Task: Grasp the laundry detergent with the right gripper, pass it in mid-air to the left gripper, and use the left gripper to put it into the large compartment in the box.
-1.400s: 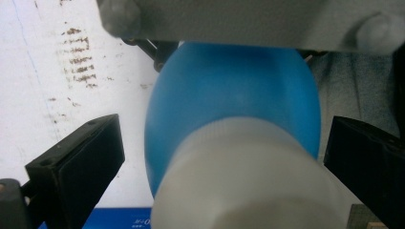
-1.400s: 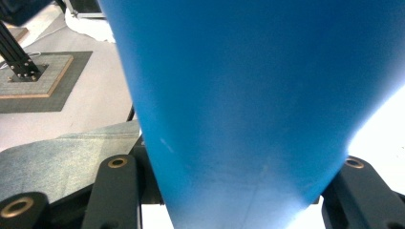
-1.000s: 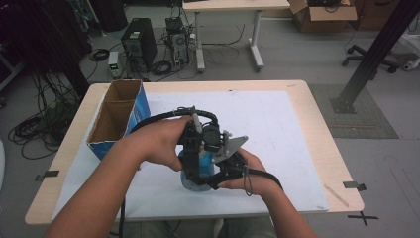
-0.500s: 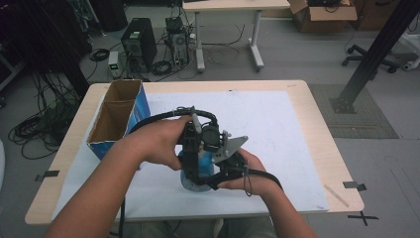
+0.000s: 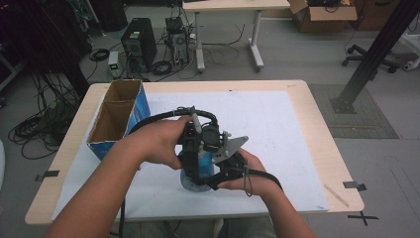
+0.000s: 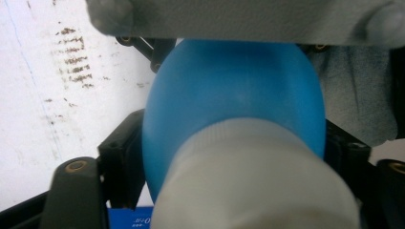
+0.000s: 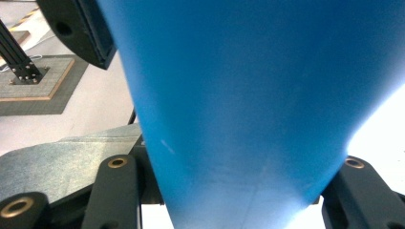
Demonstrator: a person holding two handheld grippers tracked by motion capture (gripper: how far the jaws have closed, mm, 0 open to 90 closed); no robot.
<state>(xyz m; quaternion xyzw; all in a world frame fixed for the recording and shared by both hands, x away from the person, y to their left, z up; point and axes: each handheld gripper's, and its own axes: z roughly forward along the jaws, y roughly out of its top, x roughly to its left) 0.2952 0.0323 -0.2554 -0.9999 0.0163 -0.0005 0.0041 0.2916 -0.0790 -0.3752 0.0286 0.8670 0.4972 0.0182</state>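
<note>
Blue bottle [image 5: 200, 166] with its white cap [image 6: 253, 181] stands upright near my edge of the counter [image 5: 317, 148], on the white sheet [image 5: 277, 119], wedged between both my tools. My right hand-held gripper [image 5: 218, 173] is clenched on its blue body, while my left hand-held gripper [image 5: 192, 148] has just been closing with the bottle's upper part between its jaws. Farther off to my left sits the open cardboard box [image 5: 116, 116].

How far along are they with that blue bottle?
Done: the right hand-held gripper is clamped on the blue bottle. In hand: the left hand-held gripper has just been closing around its white cap. Left: the cap is still on; the cardboard box stands apart.
</note>
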